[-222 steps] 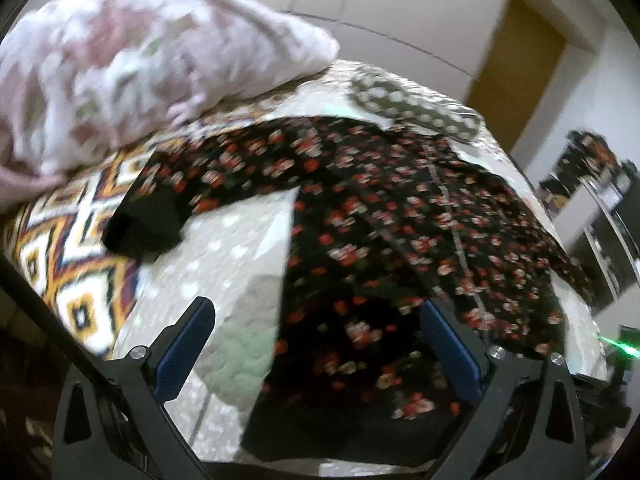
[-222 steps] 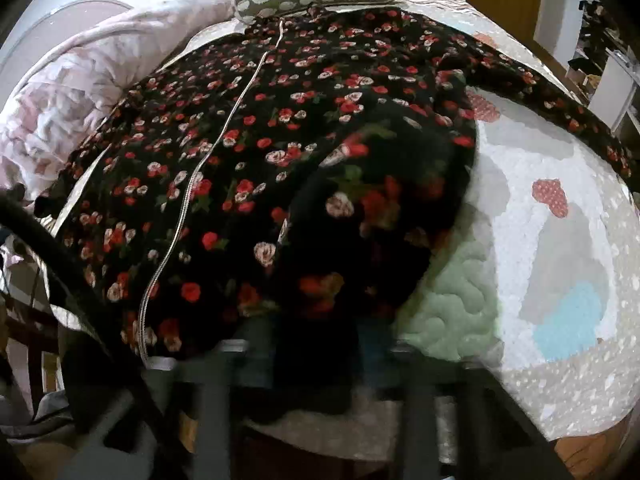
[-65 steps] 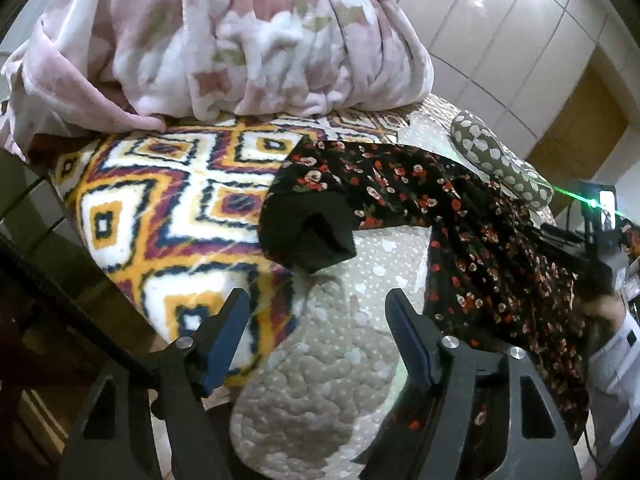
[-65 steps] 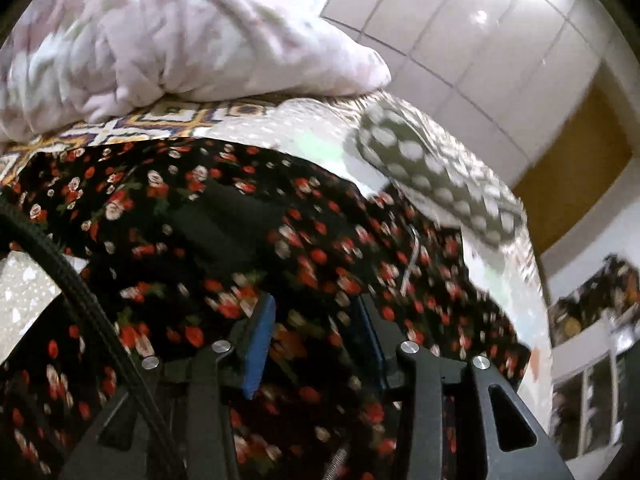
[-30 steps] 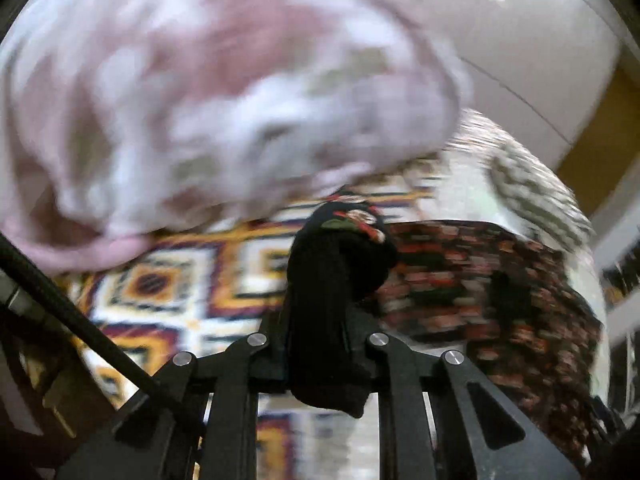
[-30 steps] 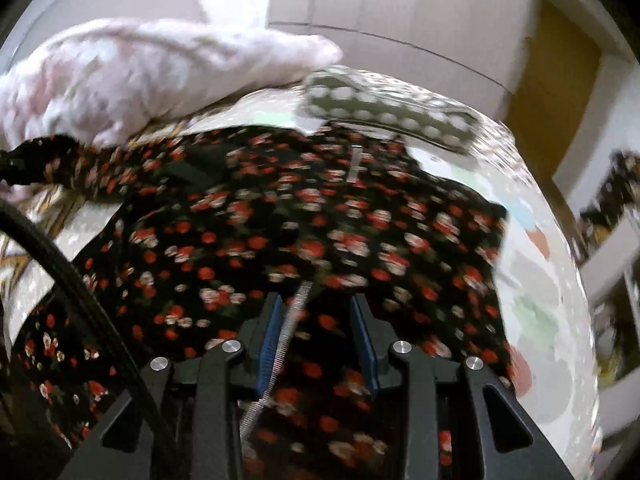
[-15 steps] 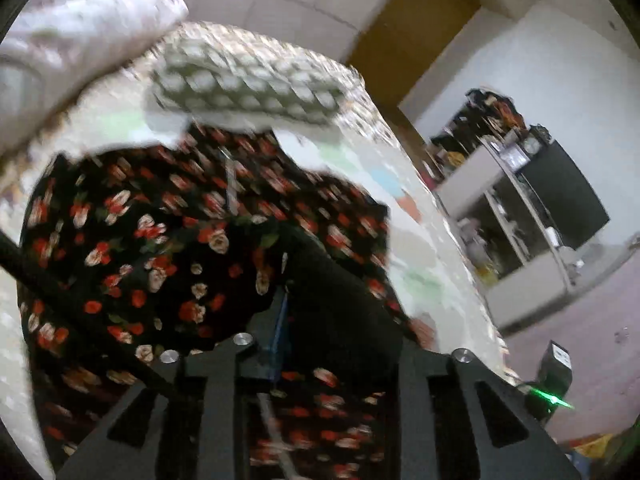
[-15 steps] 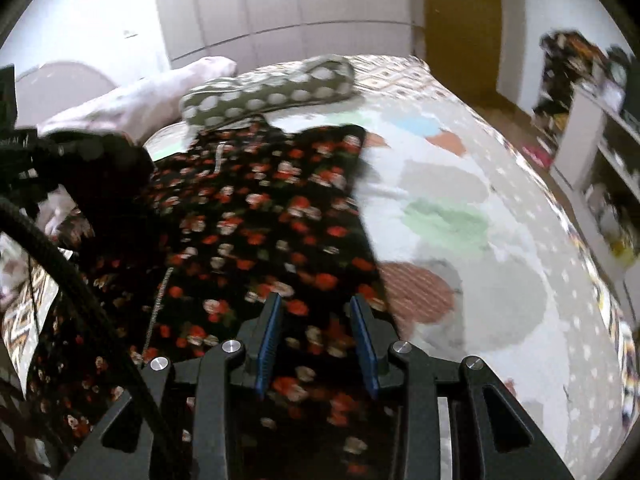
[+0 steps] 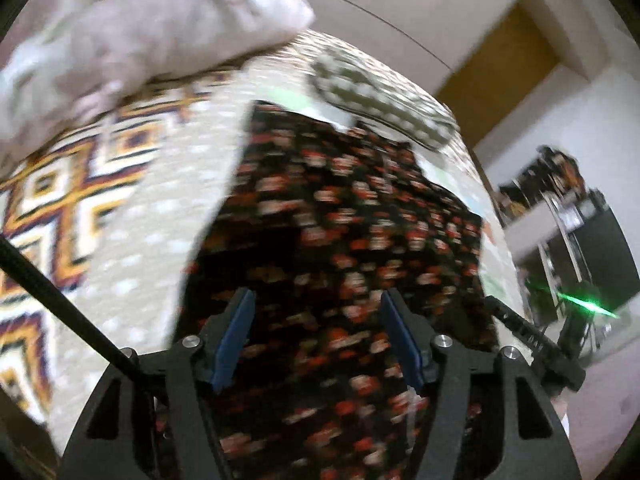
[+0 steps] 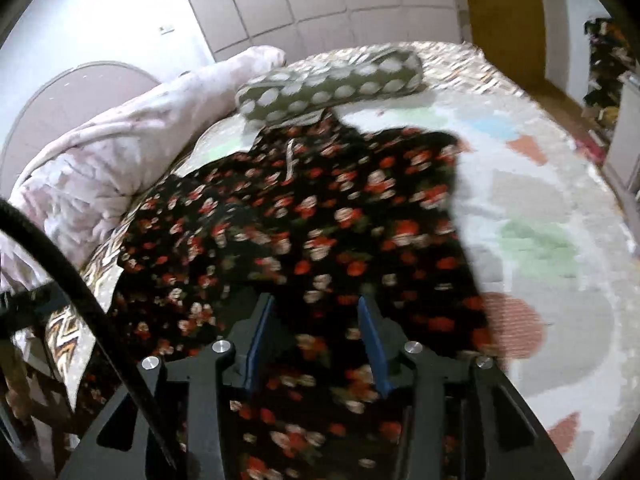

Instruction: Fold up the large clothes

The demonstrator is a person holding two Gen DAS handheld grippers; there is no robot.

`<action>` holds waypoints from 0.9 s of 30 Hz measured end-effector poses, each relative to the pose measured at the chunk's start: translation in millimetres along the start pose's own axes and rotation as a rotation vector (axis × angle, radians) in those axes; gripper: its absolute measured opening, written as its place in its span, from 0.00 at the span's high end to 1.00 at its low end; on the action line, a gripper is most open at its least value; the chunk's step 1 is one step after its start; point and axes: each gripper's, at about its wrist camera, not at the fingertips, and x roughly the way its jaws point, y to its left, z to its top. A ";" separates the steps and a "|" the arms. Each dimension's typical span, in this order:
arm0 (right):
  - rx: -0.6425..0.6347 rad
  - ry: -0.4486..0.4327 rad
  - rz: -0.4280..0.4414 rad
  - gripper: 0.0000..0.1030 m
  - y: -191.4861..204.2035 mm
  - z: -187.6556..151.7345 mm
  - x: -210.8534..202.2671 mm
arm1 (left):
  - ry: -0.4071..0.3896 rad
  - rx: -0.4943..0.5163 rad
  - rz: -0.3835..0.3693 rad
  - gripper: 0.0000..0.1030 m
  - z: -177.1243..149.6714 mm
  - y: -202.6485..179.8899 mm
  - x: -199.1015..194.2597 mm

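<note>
The left wrist view, heavily blurred, shows a patterned blanket [image 9: 52, 208] with orange, black and white diamonds at far left, which the right view catches only as a thin zigzag strip. Above it sits a soft, crumpled pink and white duvet [image 9: 132, 28]. The left gripper [image 9: 318, 322] has its blue-padded fingers spread apart with nothing between them, hovering over the floral dress [image 9: 340, 240]. At far right this view alone shows dark shelving [image 9: 576, 216] and a green light streak [image 9: 584, 302].

The right wrist view is sharper. The dress [image 10: 320, 232], thin black cloth printed with red and white flowers, lies on the bed with both sides turned in, its neck just short of a long grey bolster [image 10: 328, 84] with white dots. The right gripper [image 10: 316, 336] is also spread wide and holds nothing above the dress. To the right stretches the quilted bedspread [image 10: 540, 240] with pastel patches.
</note>
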 end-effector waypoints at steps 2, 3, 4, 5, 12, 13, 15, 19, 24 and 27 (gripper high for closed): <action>0.032 0.034 0.015 0.55 1.6 -2.0 15.8 | -0.017 -0.028 0.011 0.37 -7.5 21.4 -9.0; 0.053 0.055 0.025 0.55 2.0 -3.6 24.7 | -0.022 -0.040 0.012 0.37 -11.0 28.8 -12.3; 0.064 0.073 0.037 0.55 2.7 -4.6 32.1 | -0.026 -0.050 0.009 0.37 -14.5 35.5 -14.6; 0.074 0.096 0.053 0.55 3.9 -5.6 40.0 | -0.028 -0.059 0.003 0.37 -16.6 40.1 -15.1; -0.036 0.177 0.034 0.96 43.8 -5.9 63.7 | -0.035 -0.012 0.000 0.37 -24.1 25.0 -2.1; -0.097 0.154 -0.004 0.96 53.0 -1.7 55.3 | -0.044 0.016 0.014 0.37 -24.6 20.4 -2.4; -0.189 0.087 -0.077 0.97 62.5 11.7 34.0 | -0.063 0.063 0.048 0.37 -24.5 11.8 -3.5; -0.292 -0.054 -0.290 0.97 53.4 54.9 -0.6 | -0.082 0.109 0.098 0.37 -19.3 6.4 2.4; -0.323 0.018 -0.491 0.96 8.6 82.0 42.1 | -0.042 0.155 0.133 0.37 0.2 -7.2 27.5; -0.331 0.067 -0.516 0.93 -7.1 77.2 53.6 | -0.030 0.207 0.158 0.37 17.8 -20.1 40.2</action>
